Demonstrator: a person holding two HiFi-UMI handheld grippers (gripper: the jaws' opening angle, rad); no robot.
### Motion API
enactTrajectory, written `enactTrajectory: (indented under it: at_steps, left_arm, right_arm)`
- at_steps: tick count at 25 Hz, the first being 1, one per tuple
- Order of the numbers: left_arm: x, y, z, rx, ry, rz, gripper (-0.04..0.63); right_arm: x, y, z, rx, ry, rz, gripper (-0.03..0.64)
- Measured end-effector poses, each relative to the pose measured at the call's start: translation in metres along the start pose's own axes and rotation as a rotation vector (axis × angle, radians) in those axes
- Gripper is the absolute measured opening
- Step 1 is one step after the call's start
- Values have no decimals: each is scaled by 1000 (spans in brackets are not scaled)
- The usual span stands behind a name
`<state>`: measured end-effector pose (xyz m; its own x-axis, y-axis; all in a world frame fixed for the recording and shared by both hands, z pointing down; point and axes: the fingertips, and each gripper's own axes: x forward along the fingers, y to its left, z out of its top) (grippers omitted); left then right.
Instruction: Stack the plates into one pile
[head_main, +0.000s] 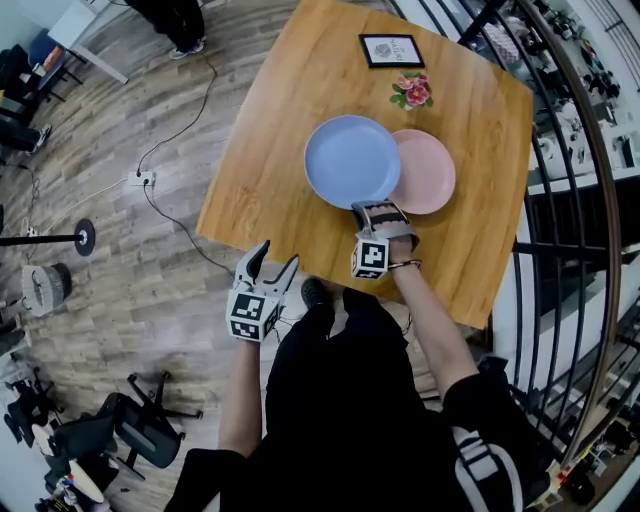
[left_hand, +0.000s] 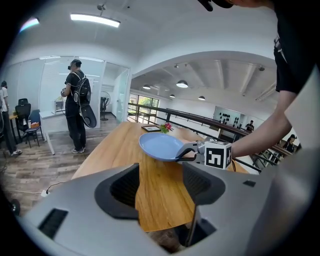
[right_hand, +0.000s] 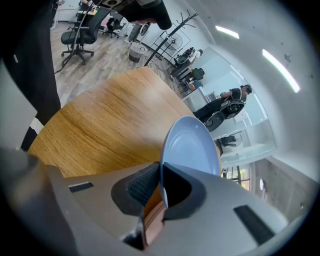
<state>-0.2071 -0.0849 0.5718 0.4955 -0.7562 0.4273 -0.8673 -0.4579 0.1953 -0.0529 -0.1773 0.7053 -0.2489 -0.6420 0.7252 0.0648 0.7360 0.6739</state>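
The right gripper's (head_main: 377, 211) (right_hand: 161, 184) jaws pinch the near rim of a blue plate (head_main: 351, 160) (right_hand: 193, 146), with the rim edge-on between the pads. The plate looks raised clear of the table (head_main: 265, 190) in the left gripper view, and from the head view its right side overlaps a pink plate (head_main: 430, 172) lying flat toward the table's right edge. The left gripper (head_main: 270, 262) (left_hand: 160, 186) hangs off the table's near left corner, over the wooden floor (head_main: 150, 280), with its jaws apart and nothing between them, only bare tabletop ahead. Toward the far edge lie a small framed picture (head_main: 391, 50) and, just nearer, a pink flower (head_main: 412, 91). A black railing (head_main: 570, 160) runs past the table's right edge. Beyond the far side, a person with a backpack (left_hand: 77, 102) stands on the floor.
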Motion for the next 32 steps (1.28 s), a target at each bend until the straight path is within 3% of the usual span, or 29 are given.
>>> enactTrajectory:
  at_steps: [18, 32]
  left_arm:
    - [65, -57, 25, 18, -2, -74, 288]
    - [93, -91, 33, 34, 18, -70, 288]
  right_arm:
    - [-22, 3, -99, 92, 79, 23, 34]
    - [-25, 14, -153, 161, 93, 52, 38]
